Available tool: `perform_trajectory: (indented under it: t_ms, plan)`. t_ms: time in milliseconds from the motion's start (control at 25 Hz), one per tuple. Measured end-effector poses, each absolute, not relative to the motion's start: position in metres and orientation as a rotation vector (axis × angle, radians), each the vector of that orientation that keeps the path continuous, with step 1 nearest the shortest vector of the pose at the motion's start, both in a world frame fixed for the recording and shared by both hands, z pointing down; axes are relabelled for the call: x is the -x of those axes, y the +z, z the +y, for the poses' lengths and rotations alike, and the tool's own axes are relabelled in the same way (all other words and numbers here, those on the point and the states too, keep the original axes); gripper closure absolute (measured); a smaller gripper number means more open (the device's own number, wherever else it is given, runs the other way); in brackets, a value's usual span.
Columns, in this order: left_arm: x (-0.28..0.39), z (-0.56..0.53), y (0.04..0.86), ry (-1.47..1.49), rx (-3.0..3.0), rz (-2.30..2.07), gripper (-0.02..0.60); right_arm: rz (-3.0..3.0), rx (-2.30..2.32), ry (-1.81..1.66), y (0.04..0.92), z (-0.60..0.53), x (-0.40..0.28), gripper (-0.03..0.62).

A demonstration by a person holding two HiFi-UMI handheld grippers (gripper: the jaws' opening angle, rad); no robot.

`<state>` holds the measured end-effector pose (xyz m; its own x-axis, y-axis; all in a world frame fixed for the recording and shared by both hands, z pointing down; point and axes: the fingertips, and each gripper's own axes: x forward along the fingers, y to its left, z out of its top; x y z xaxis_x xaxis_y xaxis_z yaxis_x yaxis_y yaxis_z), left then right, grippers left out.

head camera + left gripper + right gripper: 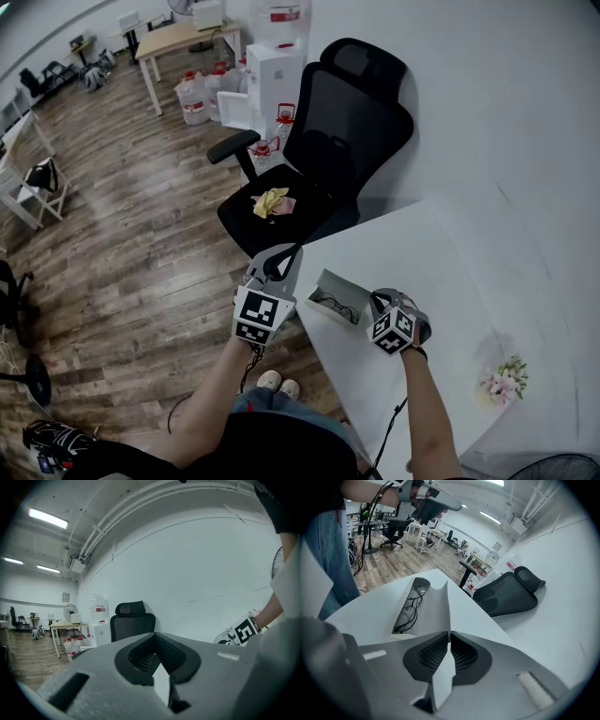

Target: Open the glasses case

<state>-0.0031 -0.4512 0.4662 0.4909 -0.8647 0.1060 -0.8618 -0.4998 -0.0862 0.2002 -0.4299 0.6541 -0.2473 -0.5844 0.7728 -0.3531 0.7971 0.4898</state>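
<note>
The grey glasses case lies open on the white table near its left edge. Black glasses rest inside it. My right gripper is shut on the case's thin lid flap, which stands up from the case; in the head view this gripper sits just right of the case. My left gripper hovers off the table's edge, left of the case, touching nothing. Its jaws meet at the tips with nothing between them.
A black office chair with a yellow cloth on its seat stands beyond the table's corner. Pink flowers lie on the table at the right. Water bottles and a wooden desk stand far off on the wood floor.
</note>
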Motion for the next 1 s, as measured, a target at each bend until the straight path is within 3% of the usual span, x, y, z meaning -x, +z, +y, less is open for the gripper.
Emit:
perform_trajectory:
  t_ms: [360,640,1000]
  plan:
    - [0.000,-0.449,0.465,-0.221,2.693,1.552,0.574,-1.892,-0.733,-0.236,0.653,-0.431,-0.200,0.560]
    - [-0.006,-0.446,0.464,-0.212,2.703,1.529,0.574,-1.937,-0.776,-0.203,0.643,-0.421,-0.203,0.519]
    - [-0.030,-0.443,0.457,-0.183,2.733,1.456,0.574,-2.153,-1.147,-0.052,0.574,-0.417,-0.222,0.528]
